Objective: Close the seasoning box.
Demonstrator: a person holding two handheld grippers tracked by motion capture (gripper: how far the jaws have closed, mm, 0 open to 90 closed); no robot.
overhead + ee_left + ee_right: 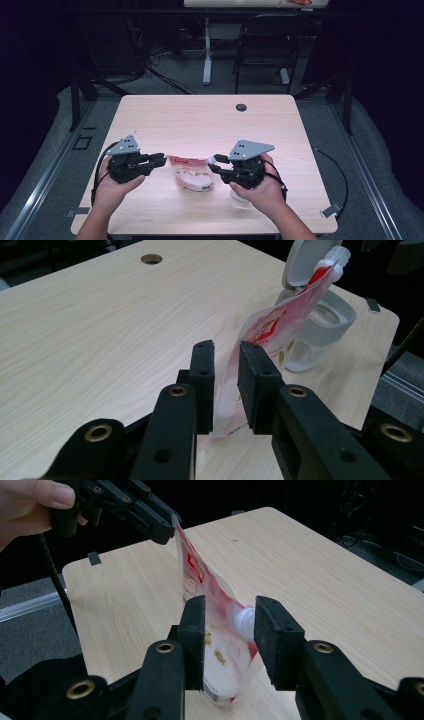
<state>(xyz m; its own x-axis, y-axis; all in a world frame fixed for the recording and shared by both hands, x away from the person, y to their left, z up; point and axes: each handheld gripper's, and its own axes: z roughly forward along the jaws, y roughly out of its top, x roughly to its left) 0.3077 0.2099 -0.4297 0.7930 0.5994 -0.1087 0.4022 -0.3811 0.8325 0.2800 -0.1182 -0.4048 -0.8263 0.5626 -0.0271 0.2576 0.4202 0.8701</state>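
A person's left hand (112, 190) and right hand (265, 192) each hold a black two-jaw gripper over a pale wooden table (210, 120), with a red-and-white plastic refill pouch with a white spout (190, 175) standing between them near the table's front edge. The left gripper (162, 159) reaches the pouch's left upper corner; in the left gripper view the thin sealed edge runs between its pads, lying along one of them with a gap on the other side, so the jaws stand slightly apart. The right gripper (212, 163) meets the pouch's right side, its jaws well apart around the spout; the spout sits against one pad, though a firm press cannot be told. Just behind the pouch's spout end, under the right hand, stands a clear jar with a grey flip lid (325, 325), lid raised.
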